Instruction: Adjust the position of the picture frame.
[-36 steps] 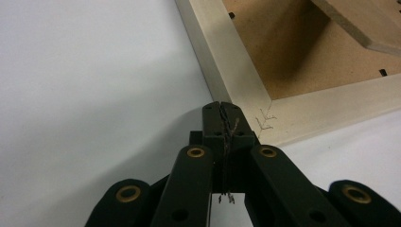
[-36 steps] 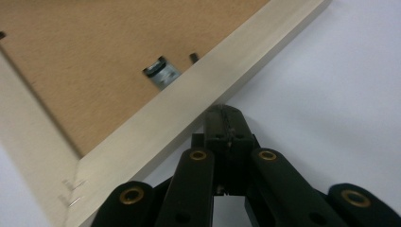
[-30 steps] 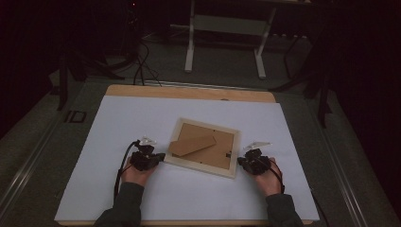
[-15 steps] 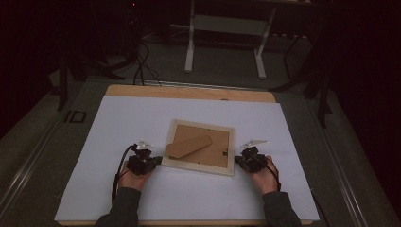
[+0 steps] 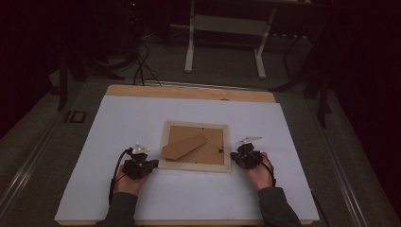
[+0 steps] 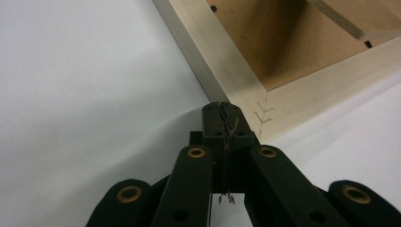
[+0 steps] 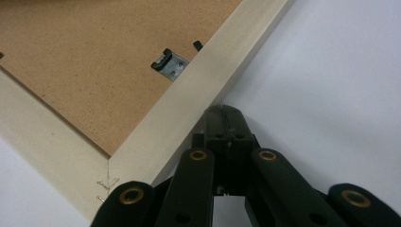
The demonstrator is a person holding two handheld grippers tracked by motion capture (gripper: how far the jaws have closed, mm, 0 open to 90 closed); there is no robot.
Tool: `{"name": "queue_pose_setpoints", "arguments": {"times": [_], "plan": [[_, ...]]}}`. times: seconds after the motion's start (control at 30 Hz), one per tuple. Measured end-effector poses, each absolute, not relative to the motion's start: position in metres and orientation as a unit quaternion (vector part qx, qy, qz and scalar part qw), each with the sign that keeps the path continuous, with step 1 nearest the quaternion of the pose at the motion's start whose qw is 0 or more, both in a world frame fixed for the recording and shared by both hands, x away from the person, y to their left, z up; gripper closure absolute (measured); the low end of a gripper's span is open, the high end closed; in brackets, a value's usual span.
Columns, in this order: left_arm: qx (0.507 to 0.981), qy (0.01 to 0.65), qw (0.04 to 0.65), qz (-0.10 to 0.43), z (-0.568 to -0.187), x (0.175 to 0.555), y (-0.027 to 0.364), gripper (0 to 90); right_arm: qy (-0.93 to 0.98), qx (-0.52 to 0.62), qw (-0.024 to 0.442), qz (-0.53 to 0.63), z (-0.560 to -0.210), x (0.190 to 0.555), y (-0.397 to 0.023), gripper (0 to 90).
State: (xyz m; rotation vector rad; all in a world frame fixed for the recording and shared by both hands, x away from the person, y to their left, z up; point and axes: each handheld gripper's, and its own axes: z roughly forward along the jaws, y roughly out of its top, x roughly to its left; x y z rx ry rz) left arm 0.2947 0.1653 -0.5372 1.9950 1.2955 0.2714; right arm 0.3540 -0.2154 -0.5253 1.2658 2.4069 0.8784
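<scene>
A pale wooden picture frame point(image 5: 195, 165) lies face down on the white table cover, its brown backing board point(image 5: 208, 146) and folded stand point(image 5: 183, 145) facing up. My left gripper point(image 5: 153, 164) is shut, with nothing between its jaws. Its tip point(image 6: 222, 108) rests against the frame point(image 6: 222, 71) at the near left corner. My right gripper point(image 5: 234, 157) is also shut and empty. Its tip point(image 7: 222, 111) presses the outer side of the frame point(image 7: 198, 90) near the near right corner. A small metal hanger clip point(image 7: 169, 62) sits on the backing.
The white cover point(image 5: 118, 123) lies on a wooden tabletop point(image 5: 189, 92). Beyond the far edge are a dark floor with cables point(image 5: 142, 71) and a white stand's legs point(image 5: 224, 42). White surface lies open on all sides of the frame.
The frame has turned from a tilted lie to square with the table's edges. Both hands with their shut grippers have slid slightly nearer to the person, staying at the frame's two sides.
</scene>
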Motion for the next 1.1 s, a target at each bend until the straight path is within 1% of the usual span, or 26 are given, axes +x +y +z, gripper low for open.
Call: {"name": "queue_pose_setpoints", "arguments": {"times": [0.33,0.73,1.1], "plan": [[0.773,0.508,0.366,0.106,-0.537,0.287,0.167,90.0,0.831,0.439,0.148,0.308,-0.526,0.359,-0.210,90.0],[0.765,0.521,0.365,0.105,-0.537,0.287,0.174,90.0,0.830,0.443,0.134,0.311,-0.526,0.358,-0.205,90.0],[0.762,0.525,0.366,0.099,-0.537,0.288,0.177,90.0,0.829,0.435,0.136,0.325,-0.525,0.356,-0.204,90.0]]}}
